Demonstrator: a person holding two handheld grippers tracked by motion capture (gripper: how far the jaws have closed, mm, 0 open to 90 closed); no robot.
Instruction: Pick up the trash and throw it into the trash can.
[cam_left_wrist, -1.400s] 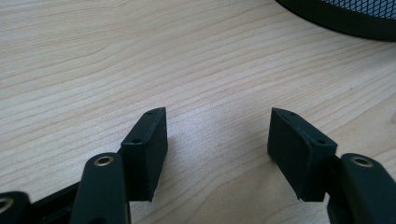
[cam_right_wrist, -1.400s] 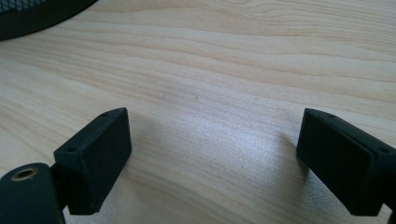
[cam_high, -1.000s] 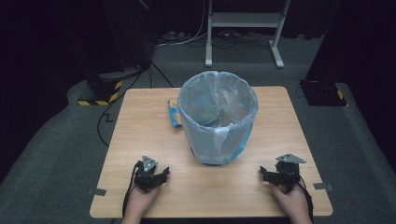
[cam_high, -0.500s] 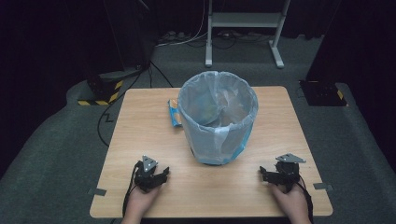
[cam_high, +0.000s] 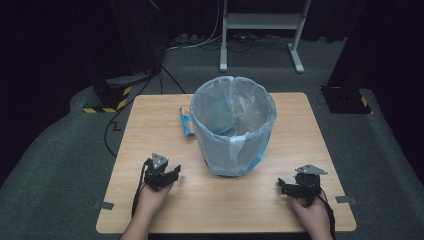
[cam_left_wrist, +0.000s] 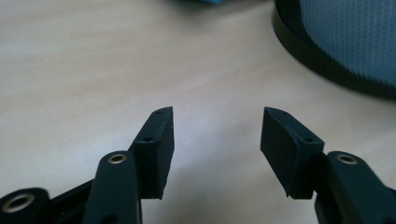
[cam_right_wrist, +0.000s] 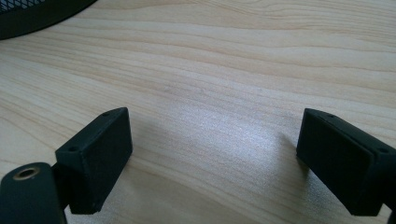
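A: Jaws of the left gripper (cam_left_wrist: 217, 135) are noted as spread, with nothing between them but bare worktop (cam_left_wrist: 84, 70); they have just been closing somewhat from a wider stance.

B: Compared with a second ago, the left gripper (cam_high: 162, 172) is recorded slightly farther up the worktop and turned toward the bin. The right gripper (cam_high: 295, 187) is unchanged in place, jaws held wide apart over empty wood.

A: Location of the bin (cam_high: 233, 125) is logged: upright at mid-worktop, lined with a pale blue bag, well apart from both grippers. Its dark base rim is seen at the upper right of the left gripper view.

B: A blue-and-orange packet (cam_high: 187, 120) is observed lying flat just beside the bin, on its far left side.

A: Interpretation, as judgement only: an approach by the left hand is taken to have begun, most likely toward the packet or the bin. Nothing is held yet.
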